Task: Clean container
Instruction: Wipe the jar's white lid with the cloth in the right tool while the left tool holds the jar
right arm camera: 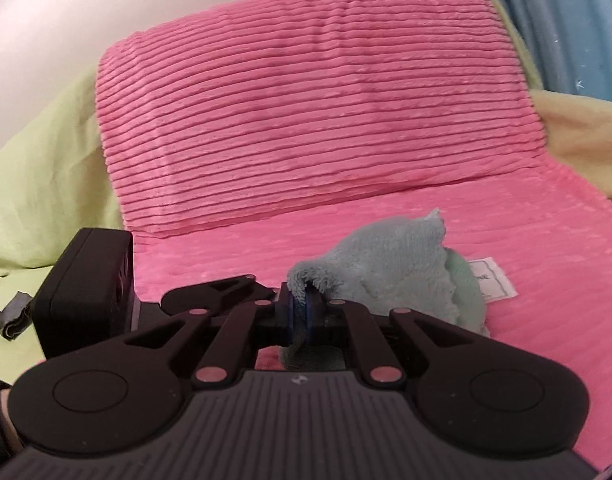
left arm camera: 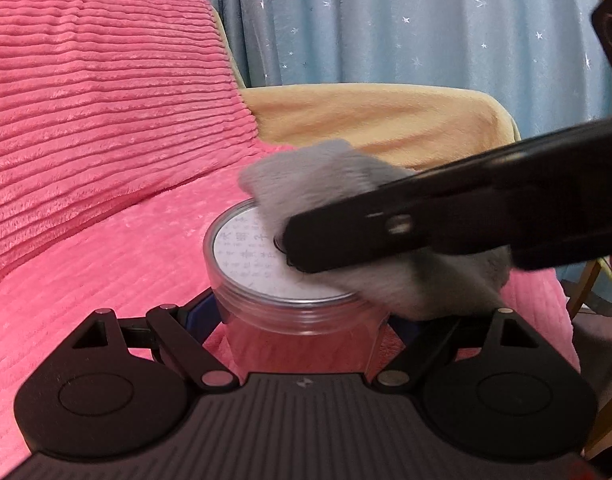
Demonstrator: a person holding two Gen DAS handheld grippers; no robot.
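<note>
Clear container [left arm camera: 302,304], clamped in left hand-held gripper [left arm camera: 302,320]

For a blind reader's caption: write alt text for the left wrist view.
The left gripper clamps a clear round container with a white printed lid, while the right gripper presses a grey cloth on that lid. Behind are a pink ribbed blanket and a blue starred curtain.

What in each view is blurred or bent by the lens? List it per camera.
Left wrist view: the grey cloth and right gripper over the clear container are motion-smeared; the lid print is only partly legible. Right wrist view: the cloth is soft-edged, and the pink cushion bows from fisheye distortion; dark corners on both.
</note>
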